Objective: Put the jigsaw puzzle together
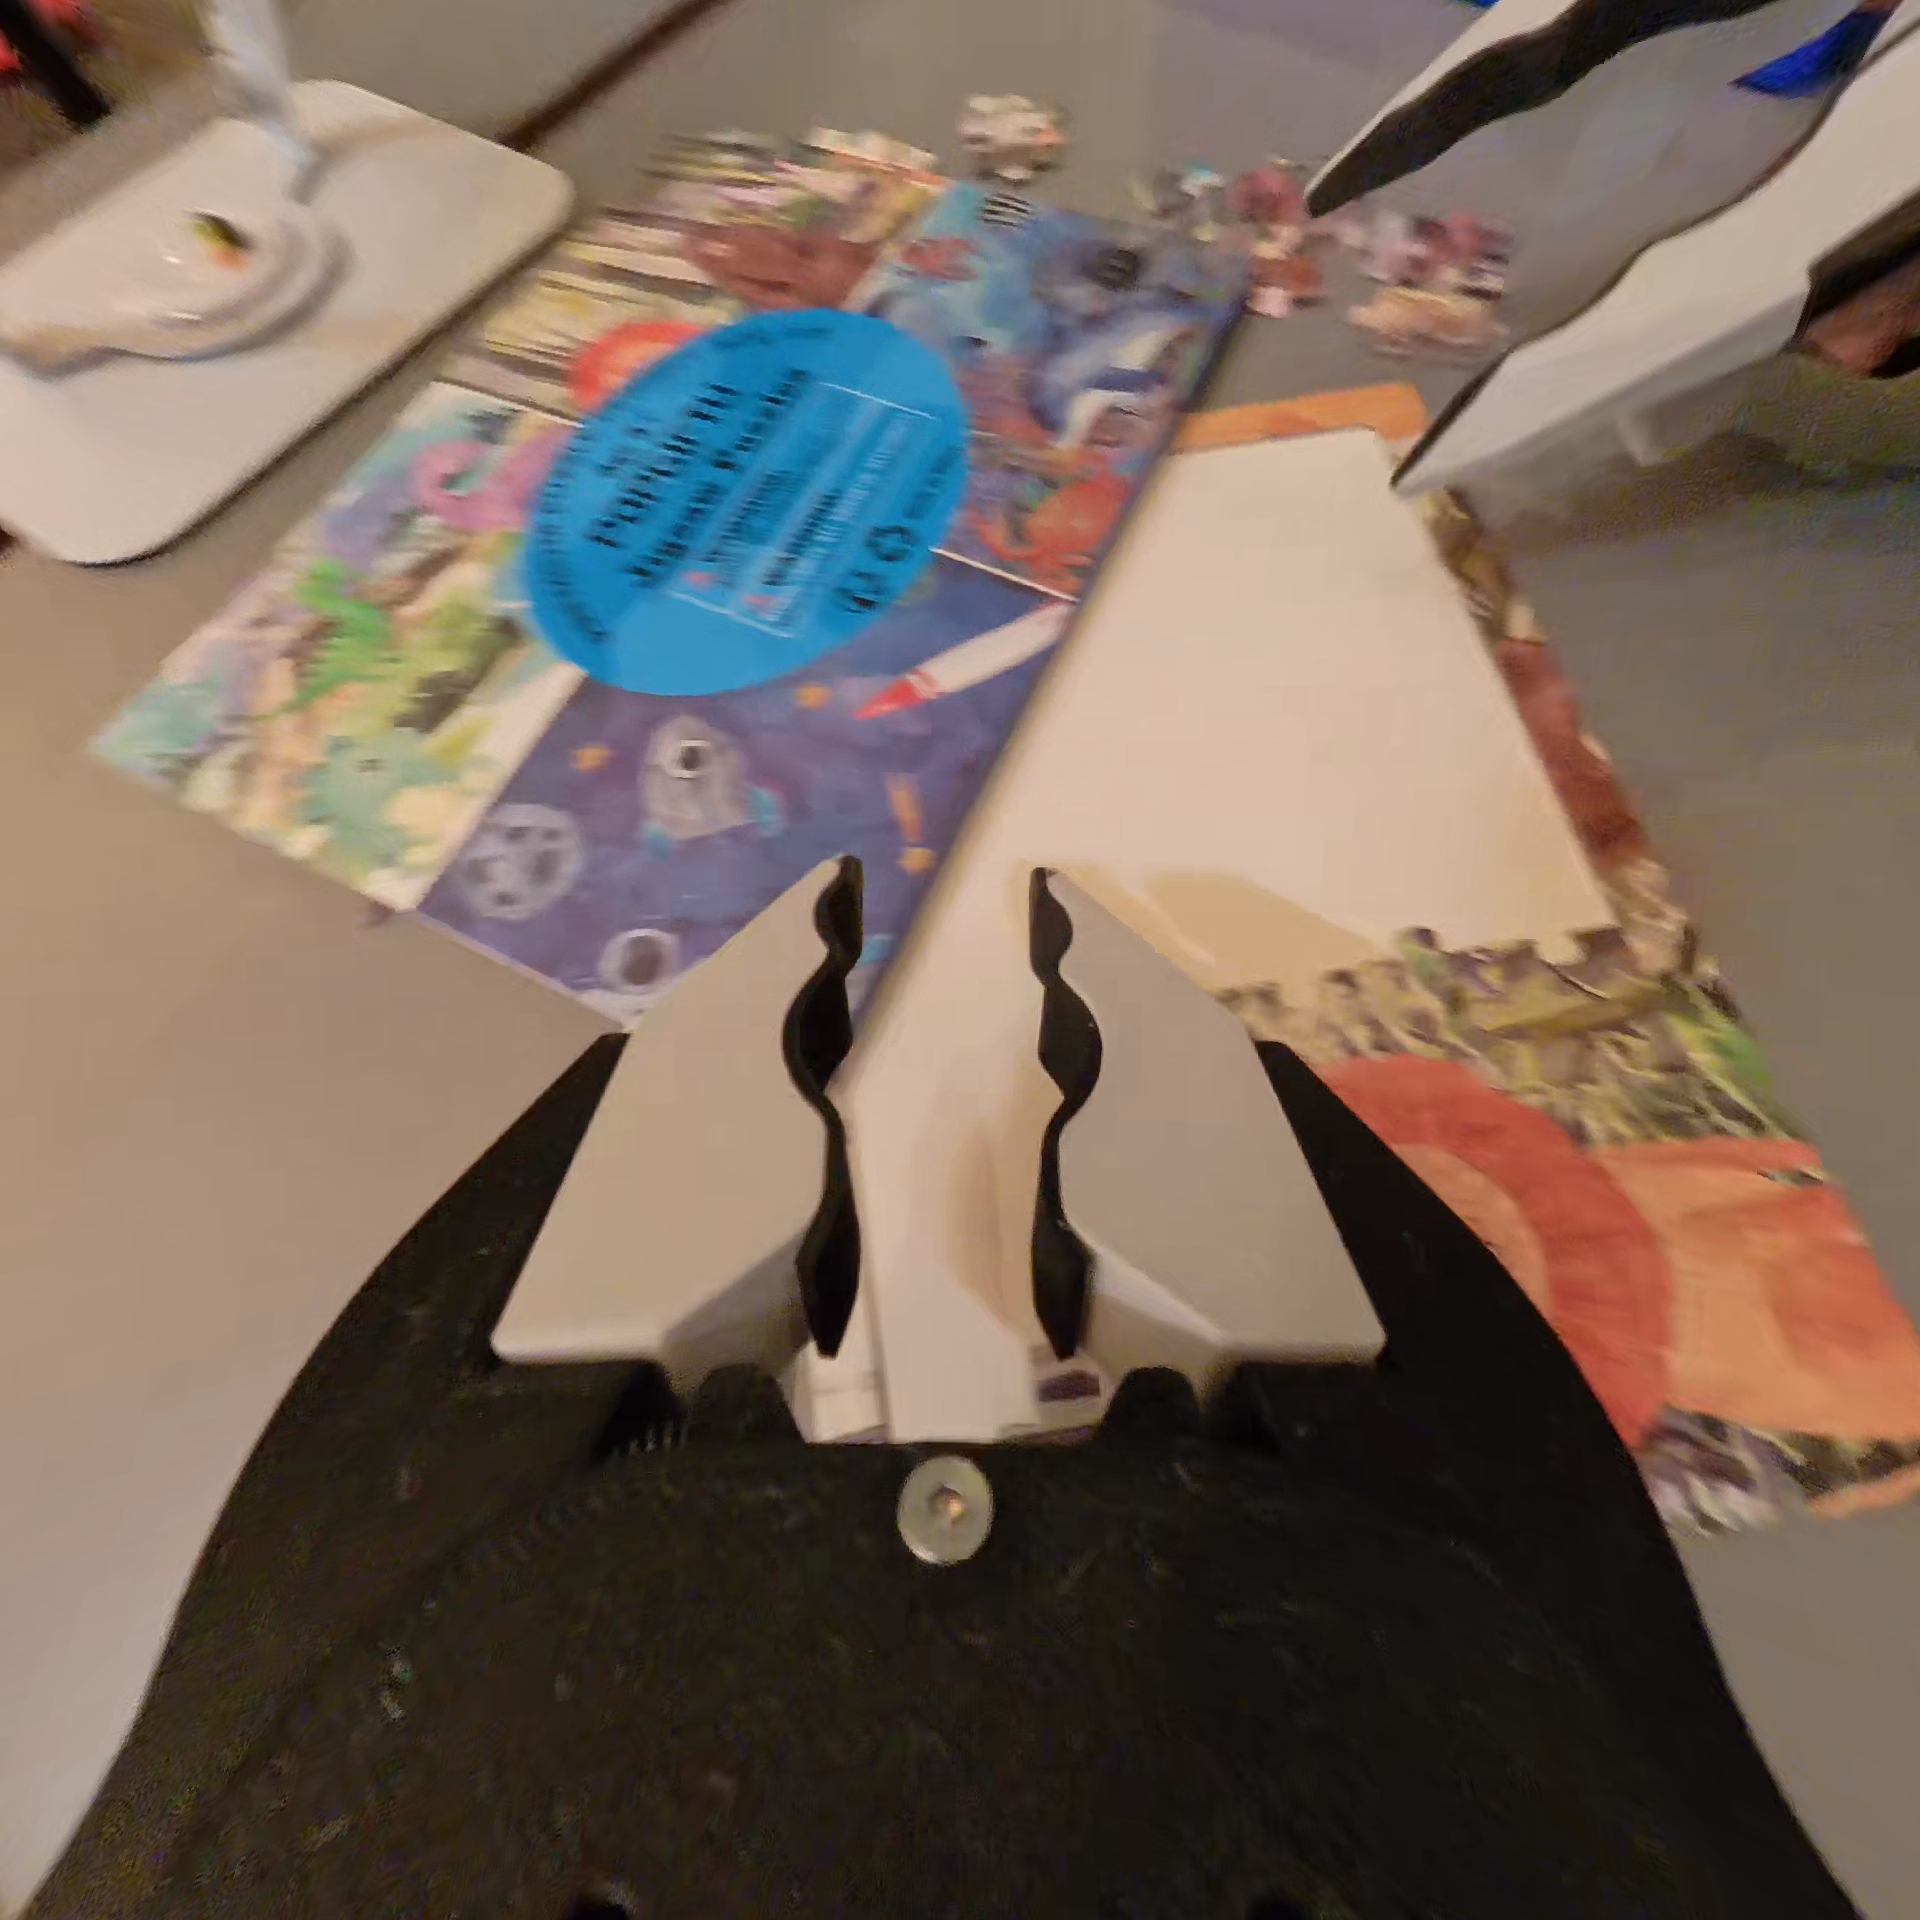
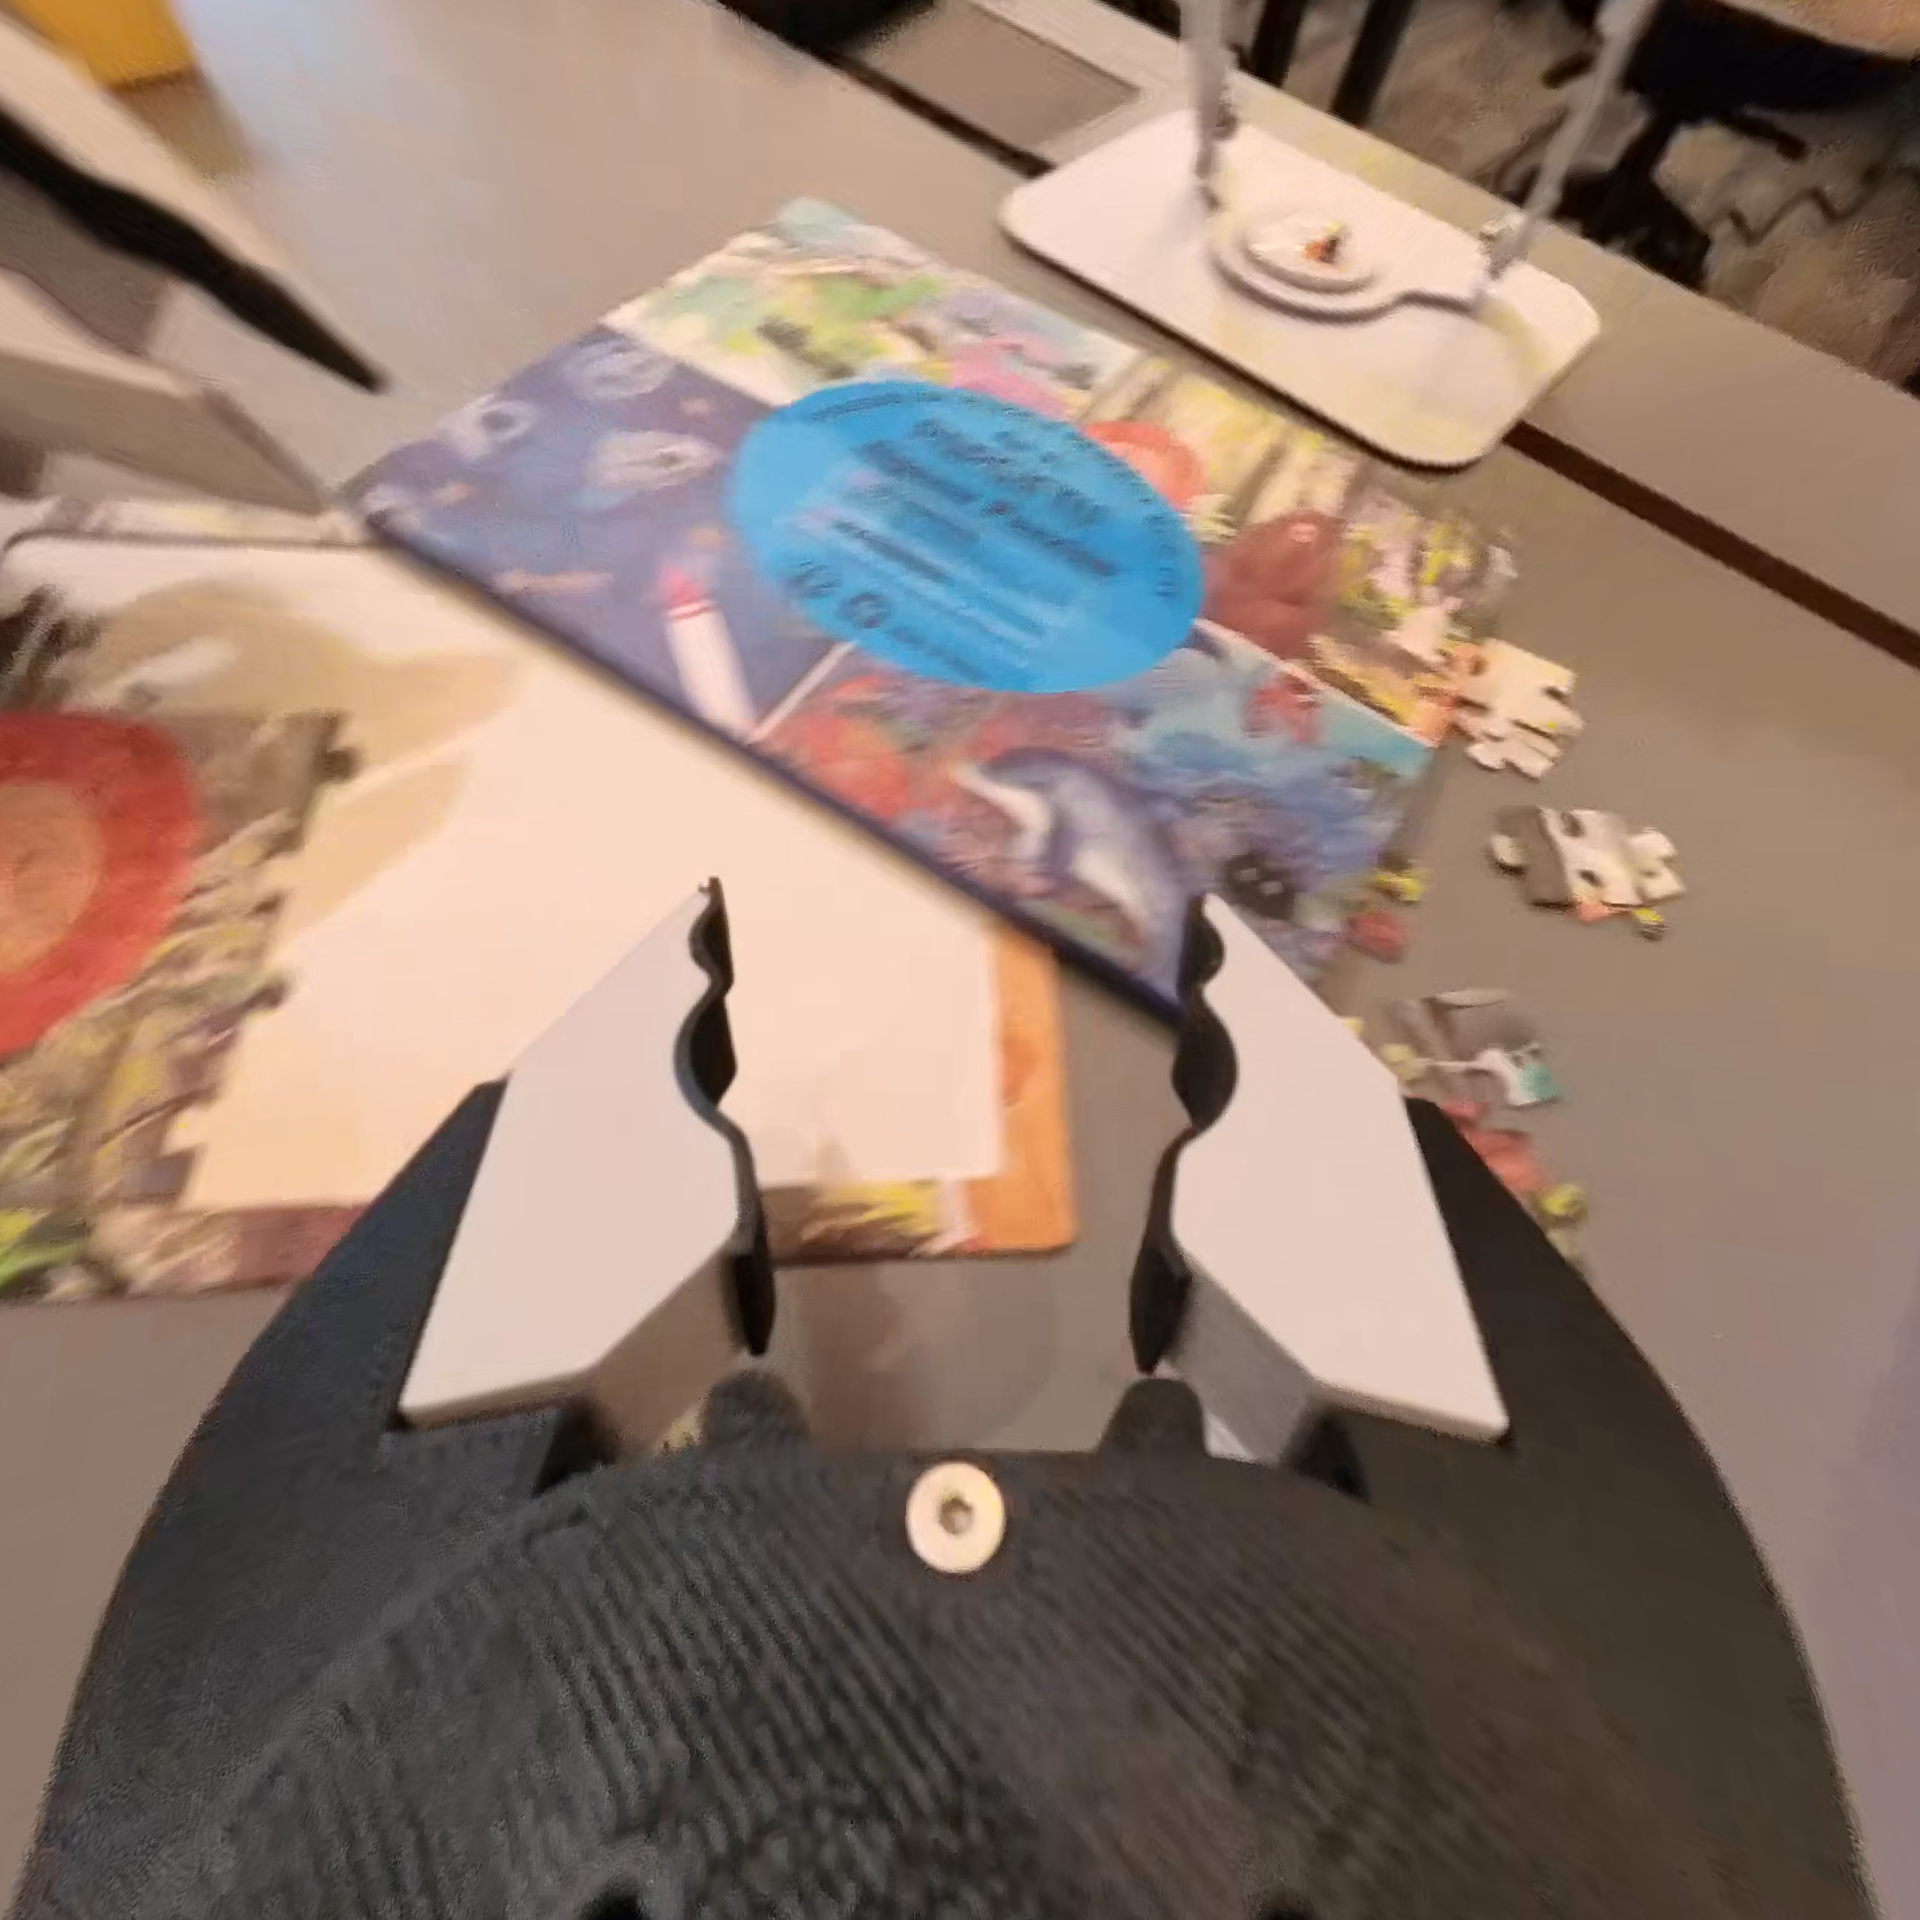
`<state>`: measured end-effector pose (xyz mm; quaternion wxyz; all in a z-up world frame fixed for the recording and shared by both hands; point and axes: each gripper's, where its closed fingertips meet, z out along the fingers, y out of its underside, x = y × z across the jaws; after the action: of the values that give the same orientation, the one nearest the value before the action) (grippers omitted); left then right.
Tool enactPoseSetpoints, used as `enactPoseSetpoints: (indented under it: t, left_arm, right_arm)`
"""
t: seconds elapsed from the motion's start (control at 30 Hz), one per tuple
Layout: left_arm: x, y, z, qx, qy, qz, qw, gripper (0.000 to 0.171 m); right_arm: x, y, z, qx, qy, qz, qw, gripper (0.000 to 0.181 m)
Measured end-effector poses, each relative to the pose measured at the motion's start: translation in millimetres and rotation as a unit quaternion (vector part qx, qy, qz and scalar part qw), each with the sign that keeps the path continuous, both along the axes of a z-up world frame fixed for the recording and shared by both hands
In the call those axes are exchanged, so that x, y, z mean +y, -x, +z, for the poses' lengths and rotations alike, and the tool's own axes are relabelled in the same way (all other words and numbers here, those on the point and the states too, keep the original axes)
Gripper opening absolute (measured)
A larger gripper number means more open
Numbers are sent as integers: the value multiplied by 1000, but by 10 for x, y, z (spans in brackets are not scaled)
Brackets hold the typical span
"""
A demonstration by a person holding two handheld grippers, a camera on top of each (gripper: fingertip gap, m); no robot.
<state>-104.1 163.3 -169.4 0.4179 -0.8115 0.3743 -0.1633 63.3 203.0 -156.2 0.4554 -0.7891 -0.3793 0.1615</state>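
The puzzle board (image 1: 1278,665) lies on the grey table, its middle bare white, with joined pieces (image 1: 1621,1174) along its near and right edges. It also shows in the right wrist view (image 2: 623,883), with joined reddish pieces (image 2: 83,862) at the left. Loose pieces (image 1: 1382,260) lie beyond it, and they show at the right in the right wrist view (image 2: 1590,862). My left gripper (image 1: 945,873) is open and empty, low over the board's left edge. My right gripper (image 2: 961,904) is wide open and empty above the board's corner; it also shows in the left wrist view (image 1: 1558,208).
A colourful printed sheet with a blue oval sticker (image 1: 748,499) lies flat beside the board, also in the right wrist view (image 2: 966,551). A white stand base (image 1: 260,312) sits beyond it on the table (image 2: 1299,281). The table's far edge runs behind it.
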Motion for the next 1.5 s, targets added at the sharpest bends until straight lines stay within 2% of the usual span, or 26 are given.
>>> enactPoseSetpoints:
  t: [0.07, 0.2, 0.4, 0.73, 0.87, 1.07, 1.5]
  left_arm:
    - [129, 146, 48, -20, -10, 34, 999, 41]
    - [212, 334, 73, -48, -15, 80, 996, 52]
    - [251, 541, -99, -20, 8, 140, 990, 61]
    - [319, 580, -357, -42, 110, 216, 969, 59]
    - [351, 537, -363, -59, 128, 225, 964, 59]
    - [305, 403, -362, -86, 172, 207, 959, 58]
    - [240, 259, -358, -32, 167, 159, 972, 50]
  right_arm:
    - [316, -43, 15, 13, 15, -12, 1000, 92]
    - [694, 88, 233, 49, -17, 3, 999, 87]
    - [516, 21, 160, 109, 1, 12, 994, 88]
    - [671, -212, 76, 60, -15, -37, 997, 88]
    - [750, -332, -31, 47, 9, -71, 996, 90]
    - [647, -231, -194, 93, 120, -49, 987, 94]
    - [706, -289, -204, 82, 112, -62, 988, 93]
